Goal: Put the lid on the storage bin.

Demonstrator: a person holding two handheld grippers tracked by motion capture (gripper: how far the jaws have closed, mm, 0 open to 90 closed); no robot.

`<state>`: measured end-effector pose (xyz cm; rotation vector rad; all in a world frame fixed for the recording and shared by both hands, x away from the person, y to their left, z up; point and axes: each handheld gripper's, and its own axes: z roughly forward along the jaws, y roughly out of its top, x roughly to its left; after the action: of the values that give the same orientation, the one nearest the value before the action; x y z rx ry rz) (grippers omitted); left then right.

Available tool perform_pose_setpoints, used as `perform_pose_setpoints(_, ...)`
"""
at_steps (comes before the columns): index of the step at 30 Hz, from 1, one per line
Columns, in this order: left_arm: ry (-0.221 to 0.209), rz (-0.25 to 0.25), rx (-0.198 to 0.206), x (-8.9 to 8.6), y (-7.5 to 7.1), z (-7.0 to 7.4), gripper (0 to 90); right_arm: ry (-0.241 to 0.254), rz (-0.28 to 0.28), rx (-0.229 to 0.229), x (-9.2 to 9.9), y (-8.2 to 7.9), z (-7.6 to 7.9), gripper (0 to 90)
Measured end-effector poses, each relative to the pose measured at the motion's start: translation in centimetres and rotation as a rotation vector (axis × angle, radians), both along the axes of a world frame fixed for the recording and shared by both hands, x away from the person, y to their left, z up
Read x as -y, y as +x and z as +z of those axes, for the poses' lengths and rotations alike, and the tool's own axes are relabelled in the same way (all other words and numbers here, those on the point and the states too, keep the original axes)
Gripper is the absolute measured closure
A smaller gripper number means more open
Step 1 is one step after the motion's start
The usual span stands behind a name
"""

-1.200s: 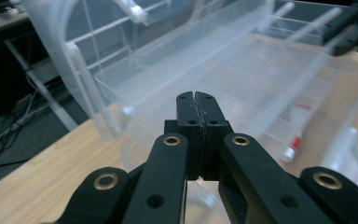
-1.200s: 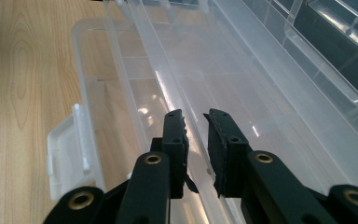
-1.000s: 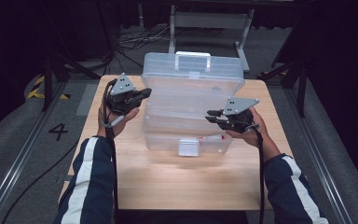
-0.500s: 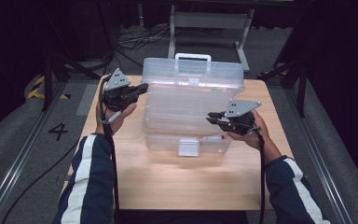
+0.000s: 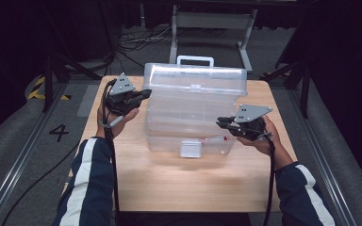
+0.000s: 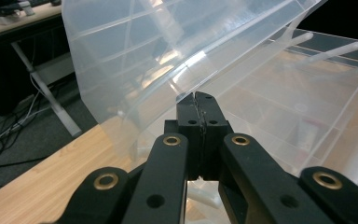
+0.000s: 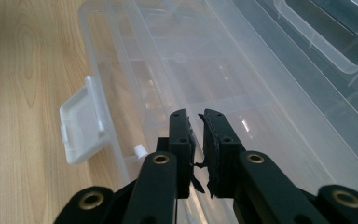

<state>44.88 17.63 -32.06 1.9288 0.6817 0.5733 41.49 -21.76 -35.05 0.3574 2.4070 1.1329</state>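
Note:
A clear plastic case (image 5: 188, 127) with a white front latch (image 5: 191, 149) stands on the wooden table (image 5: 169, 183). Its lid (image 5: 195, 80) is raised and leans forward over the base. My left gripper (image 5: 146, 93) is at the lid's left end, its jaws pressed together on the lid's rim (image 6: 168, 100). My right gripper (image 5: 219, 121) hovers at the base's right front. Its jaws have just been closing and stand nearly together with nothing between them (image 7: 196, 114). Below them are the clear compartments and the latch (image 7: 81, 126).
A small red-and-white item (image 5: 221, 139) lies inside the base near the front right. The lid's carry handle (image 5: 195, 59) points to the far side. A metal stand (image 5: 212, 21) and cables (image 5: 132, 40) lie on the floor beyond the table.
The right gripper's jaws have narrowed and the hand has shifted slightly along the case's right front. The left hand has stayed at the lid's left end.

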Motion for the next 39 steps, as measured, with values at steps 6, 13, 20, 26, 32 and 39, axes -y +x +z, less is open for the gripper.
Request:
perform_pose_setpoints(6, 0.025, -0.016, 0.001, -0.1, -0.2, -0.1, 90.0, -0.003, -0.019, -0.004, 1.0, -0.4, 0.0, 83.3)
perform_pose_setpoints(13, 0.062, -0.024, -0.006, 0.0, -0.6, -0.4, 90.0, -0.018, -0.05, 0.036, 1.9, -1.2, -0.2, 84.3)
perform_pose_setpoints(20, 0.1, -0.042, -0.021, 0.0, -1.0, -0.7, 90.0, -0.012, -0.072, 0.035, 2.5, -1.7, -0.6, 84.1)
perform_pose_setpoints(26, 0.117, -0.053, -0.028, -0.1, -1.4, -1.1, 90.0, -0.014, -0.076, 0.027, 2.7, -1.9, -0.9, 83.6)
perform_pose_setpoints(32, 0.132, -0.066, -0.035, -0.1, -1.9, -1.6, 90.0, -0.02, -0.082, 0.011, 3.1, -2.3, -1.0, 82.5)
perform_pose_setpoints(39, 0.158, -0.08, -0.049, -0.3, -2.6, -2.3, 90.0, 0.004, -0.094, 0.002, 4.0, -2.7, -1.0, 82.1)
